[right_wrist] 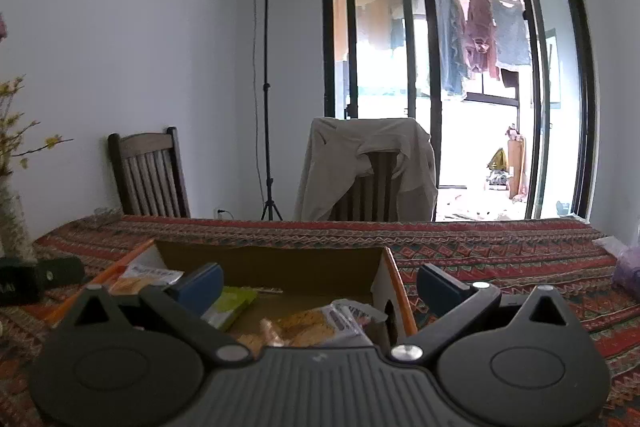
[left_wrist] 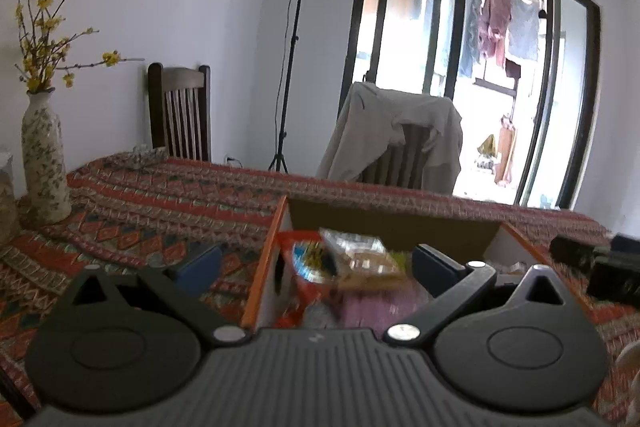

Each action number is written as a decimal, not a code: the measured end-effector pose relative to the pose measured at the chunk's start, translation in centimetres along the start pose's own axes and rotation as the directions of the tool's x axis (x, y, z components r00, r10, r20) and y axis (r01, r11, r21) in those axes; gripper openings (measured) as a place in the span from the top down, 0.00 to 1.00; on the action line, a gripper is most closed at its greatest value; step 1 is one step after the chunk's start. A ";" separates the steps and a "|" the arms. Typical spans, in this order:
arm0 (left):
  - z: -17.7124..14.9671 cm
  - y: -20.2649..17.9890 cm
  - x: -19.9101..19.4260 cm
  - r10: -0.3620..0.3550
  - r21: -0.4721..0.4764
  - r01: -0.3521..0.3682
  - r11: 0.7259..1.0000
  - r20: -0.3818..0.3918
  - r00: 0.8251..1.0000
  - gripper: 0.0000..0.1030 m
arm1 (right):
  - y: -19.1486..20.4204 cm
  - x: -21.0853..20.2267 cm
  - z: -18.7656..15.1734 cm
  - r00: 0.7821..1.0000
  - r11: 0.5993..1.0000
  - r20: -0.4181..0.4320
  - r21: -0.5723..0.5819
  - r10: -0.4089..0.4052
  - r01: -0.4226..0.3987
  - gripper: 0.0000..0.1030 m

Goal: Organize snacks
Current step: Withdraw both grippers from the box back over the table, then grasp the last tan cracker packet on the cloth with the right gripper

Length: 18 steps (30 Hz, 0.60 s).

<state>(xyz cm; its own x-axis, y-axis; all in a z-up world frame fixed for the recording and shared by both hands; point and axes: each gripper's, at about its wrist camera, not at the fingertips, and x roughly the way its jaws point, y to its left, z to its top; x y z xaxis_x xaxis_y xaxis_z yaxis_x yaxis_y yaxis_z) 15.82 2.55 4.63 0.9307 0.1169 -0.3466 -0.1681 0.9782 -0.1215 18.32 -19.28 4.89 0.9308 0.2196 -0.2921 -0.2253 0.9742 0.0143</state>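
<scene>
Both cameras sit low, just behind their own claws, looking forward across the bench toward the far wall and the sliding glass door. The left wrist view hangs close over the left wall of the open cardboard box [left_wrist: 264,263], with the left claw [left_wrist: 316,267] straddling that wall, and it is tilted so the room leans. The right wrist view sits level and near the box's right wall [right_wrist: 394,291], the right claw [right_wrist: 320,285] spread across it. Both share the box, the patterned cloth [right_wrist: 500,255], the dark wooden chair [left_wrist: 180,107], the lamp stand [right_wrist: 266,87] and the chair draped with a grey garment [left_wrist: 396,131].
</scene>
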 end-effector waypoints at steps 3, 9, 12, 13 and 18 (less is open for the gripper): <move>-1.2 0.7 -1.0 -0.011 0.006 0.011 1.000 -0.037 0.999 0.00 | 0.3 -1.5 -0.5 1.000 1.000 -0.009 -0.021 0.010 -0.010 0.00; -4.5 1.9 -2.8 -0.006 0.043 0.011 0.999 -0.102 0.995 0.00 | 0.4 -3.8 -3.4 0.997 0.999 -0.074 -0.031 0.030 -0.032 0.00; -6.1 3.0 -3.6 -0.009 0.029 0.014 0.999 -0.151 0.988 0.00 | 0.5 -4.9 -5.5 0.994 0.998 -0.106 -0.038 0.038 -0.042 0.00; -6.5 3.4 -3.8 -0.011 0.022 0.015 1.000 -0.163 0.987 0.00 | 0.6 -5.2 -6.2 0.992 0.998 -0.120 -0.041 0.040 -0.046 0.00; -8.2 4.3 -5.0 -0.011 0.011 0.013 1.000 -0.179 0.984 0.00 | 1.0 -6.4 -8.7 0.981 0.998 -0.188 -0.034 0.052 -0.060 0.00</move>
<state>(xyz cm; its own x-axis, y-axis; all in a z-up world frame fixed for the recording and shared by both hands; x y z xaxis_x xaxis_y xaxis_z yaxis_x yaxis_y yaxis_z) 7.76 4.76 -1.76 0.8592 0.0738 -0.5063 -0.1526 0.9815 -0.1159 9.62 -20.12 -1.54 0.8472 0.2562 -0.4654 -0.2901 0.9570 -0.0013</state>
